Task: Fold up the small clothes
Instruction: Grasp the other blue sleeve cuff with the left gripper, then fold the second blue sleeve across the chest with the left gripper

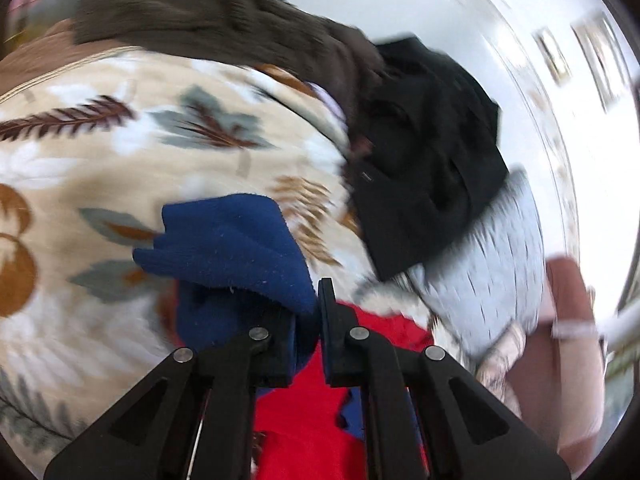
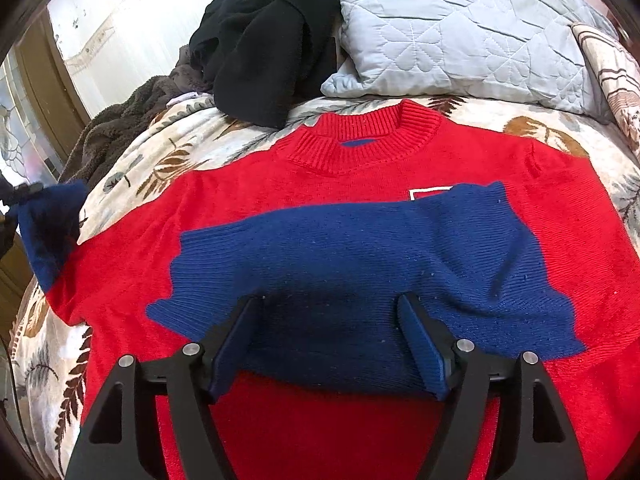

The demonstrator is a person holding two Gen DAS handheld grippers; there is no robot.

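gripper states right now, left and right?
Left gripper: shut on the blue sleeve of the red sweater.
Right gripper: open, holding nothing, over the other sleeve folded across the chest.

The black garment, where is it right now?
In the right wrist view the black garment lies heaped beyond the red sweater, left of the grey pillow.

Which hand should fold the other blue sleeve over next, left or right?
Left, probably. The left gripper is already shut on the blue sleeve at the red sweater's side. The right gripper is open over the sleeve already folded across the chest, holding nothing.
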